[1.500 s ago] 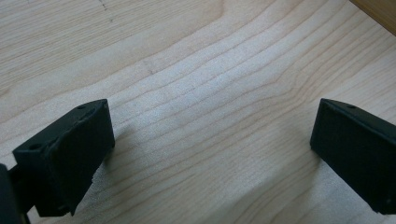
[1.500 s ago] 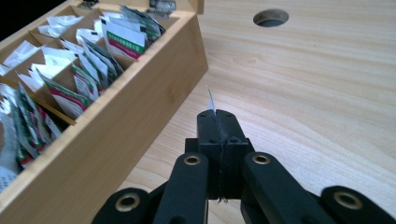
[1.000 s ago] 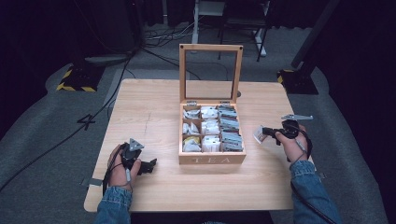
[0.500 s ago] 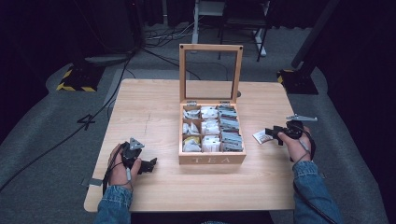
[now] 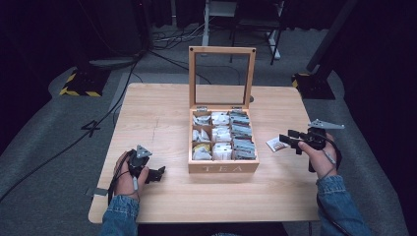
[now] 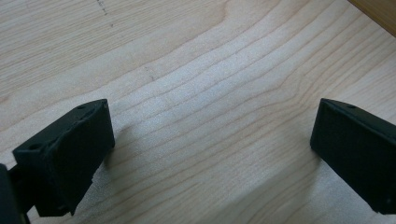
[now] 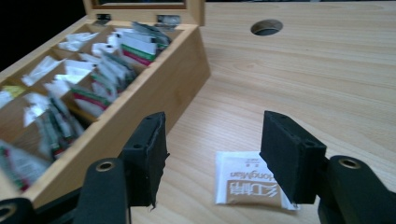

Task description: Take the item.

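Pale, fine-grained wood forms the rectangular tabletop (image 5: 162, 113), which stands on grey floor against a dark room, with one round hole (image 7: 266, 27) cut through the board behind the box. On it sits one light wooden tea box (image 5: 223, 167), square, lettered TEA on its front wall, its framed glass-paned lid (image 5: 222, 76) standing upright on two metal hinges. Inside, thin wooden dividers make nine compartments in three rows of three, each holding paper tea sachets, mostly white, some with green and red bands, one yellowish near the front left. One flat white paper sachet with a brown printed band (image 7: 250, 184) lies on the table just right of the box, apart from it, its long axis running roughly across the right gripper view and its print reading upside down there. The right gripper (image 7: 212, 154), black and blocky, hangs over this sachet with its jaws spread, grasping nothing. The left gripper (image 6: 212, 140) rests low over bare wood left of the box, jaws wide apart and empty.
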Tool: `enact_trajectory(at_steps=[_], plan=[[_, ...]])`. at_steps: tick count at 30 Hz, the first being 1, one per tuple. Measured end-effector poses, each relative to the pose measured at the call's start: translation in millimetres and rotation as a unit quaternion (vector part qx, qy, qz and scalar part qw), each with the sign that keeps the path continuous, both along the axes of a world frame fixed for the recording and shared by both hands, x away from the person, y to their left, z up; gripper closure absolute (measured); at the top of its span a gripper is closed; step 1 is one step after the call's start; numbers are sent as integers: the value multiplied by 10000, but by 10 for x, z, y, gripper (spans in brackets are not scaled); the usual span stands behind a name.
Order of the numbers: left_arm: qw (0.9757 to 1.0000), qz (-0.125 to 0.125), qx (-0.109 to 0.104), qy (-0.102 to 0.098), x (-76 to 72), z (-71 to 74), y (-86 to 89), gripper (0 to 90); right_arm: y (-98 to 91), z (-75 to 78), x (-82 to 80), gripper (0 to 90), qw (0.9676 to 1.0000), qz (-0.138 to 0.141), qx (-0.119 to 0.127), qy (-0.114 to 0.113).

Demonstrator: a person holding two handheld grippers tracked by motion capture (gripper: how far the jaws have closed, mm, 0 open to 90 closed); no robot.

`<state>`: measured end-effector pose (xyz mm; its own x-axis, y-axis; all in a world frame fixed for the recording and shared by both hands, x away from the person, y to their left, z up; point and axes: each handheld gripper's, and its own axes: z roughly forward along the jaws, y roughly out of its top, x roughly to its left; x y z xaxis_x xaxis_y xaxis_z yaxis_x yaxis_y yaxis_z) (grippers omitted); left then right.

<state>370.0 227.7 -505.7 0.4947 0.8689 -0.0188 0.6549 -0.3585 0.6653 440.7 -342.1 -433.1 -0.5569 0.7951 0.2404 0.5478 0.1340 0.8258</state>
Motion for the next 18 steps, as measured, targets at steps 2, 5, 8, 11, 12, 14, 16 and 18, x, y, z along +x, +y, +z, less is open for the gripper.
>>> enact_trajectory(at_steps=[2, 5, 8, 11, 12, 14, 16, 18], plan=[[10000, -4, -10, 3, 2, -1, -1, 1, 0, 27, -61, 411, 10000, 77, 5, -54], [10000, -5, -12, 5, 2, -1, -1, 0, 2, 62, -159, 411, 9998, 183, 13, -64], [10000, -1, -14, 5, 3, -1, -2, 0, 5, 92, -248, 409, 9996, 263, -7, -96], [10000, 8, -12, 9, 6, 0, -6, 0, 11, 110, -319, 409, 9993, 350, -1, -116], [10000, 12, -9, 19, 8, 1, -7, 0, 25, 124, -387, 408, 9989, 442, -14, -122], [10000, 14, -10, 14, 10, 1, -8, 0, 43, 127, -433, 407, 9985, 519, -12, -150], [10000, -13, 7, 15, 17, 3, -6, 0, 75, 129, -492, 406, 9982, 589, -41, -129], [10000, -7, 0, 11, 19, 2, -9, 0, 87, 126, -510, 406, 9978, 638, -72, -137]])
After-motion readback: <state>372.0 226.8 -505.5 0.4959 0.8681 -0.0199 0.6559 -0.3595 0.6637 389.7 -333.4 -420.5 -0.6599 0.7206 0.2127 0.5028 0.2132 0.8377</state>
